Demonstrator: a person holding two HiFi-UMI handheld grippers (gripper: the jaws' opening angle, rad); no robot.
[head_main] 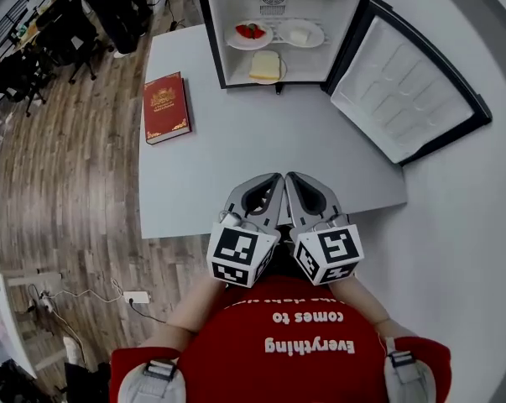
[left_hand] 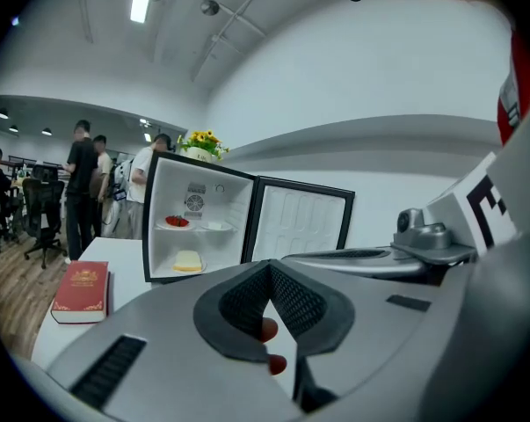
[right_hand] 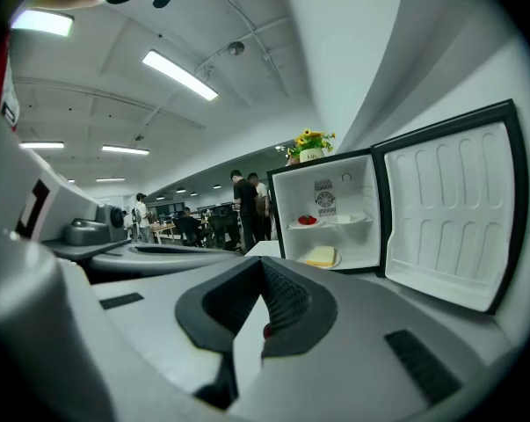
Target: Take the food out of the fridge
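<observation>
The bench [head_main: 236,154] runs from the person to the fridge [head_main: 341,15] at its far end, whose door hangs open to the right. Inside, strawberries [head_main: 250,31] sit on the upper left, a pale piece [head_main: 299,35] on the upper right, and a yellow slab [head_main: 265,64] lowest and nearest. The left gripper [head_main: 273,183] and right gripper [head_main: 293,183] are side by side at the near edge, well apart from the fridge. Their fingers [head_main: 259,195] are closed on nothing. The food lies straight ahead, and neither gripper is nearer.

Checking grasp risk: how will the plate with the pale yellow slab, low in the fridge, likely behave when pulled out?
The plate looks shallow and smooth, so its thin rim may slip when gripped. The slab lies loose on it and could slide off if the plate tilts. The slab looks soft, so the load is probably light.
</observation>
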